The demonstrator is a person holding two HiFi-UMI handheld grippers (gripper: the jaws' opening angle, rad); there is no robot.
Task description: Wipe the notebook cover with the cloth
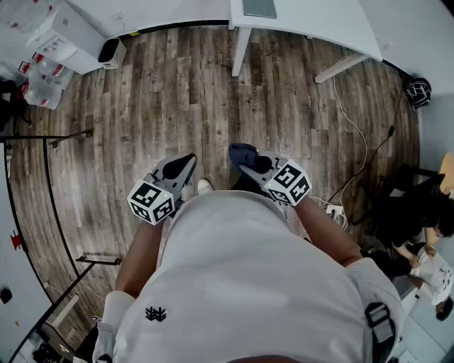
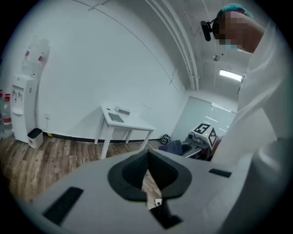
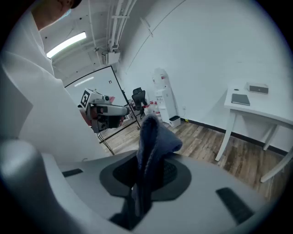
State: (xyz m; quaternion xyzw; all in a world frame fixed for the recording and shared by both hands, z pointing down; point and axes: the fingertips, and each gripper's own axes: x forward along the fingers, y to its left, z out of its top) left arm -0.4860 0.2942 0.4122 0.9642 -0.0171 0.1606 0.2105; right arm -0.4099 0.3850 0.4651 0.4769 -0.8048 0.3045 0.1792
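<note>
Head view: two grippers held low over a wooden floor [image 1: 177,92]. Left gripper [image 1: 186,164] with jaws drawn together, nothing in them. Right gripper [image 1: 248,166] clamped on one dark blue cloth [image 1: 241,152], bunched up at the jaw tips. One white table [image 1: 305,21] well apart at the top edge, with one grey notebook [image 1: 259,7] lying flat on it.

Left gripper view: jaws touching at the tips, empty, with only floor visible in the slit below. Beyond them the table [image 2: 132,124], with the notebook [image 2: 115,118] flat on top near one small grey box [image 2: 122,110].

Right gripper view: jaws pinched tight on the cloth [image 3: 153,137], folded and upright between them. Notebook [image 3: 240,99] and box [image 3: 258,88] on the table at the right, far from the cloth
</note>
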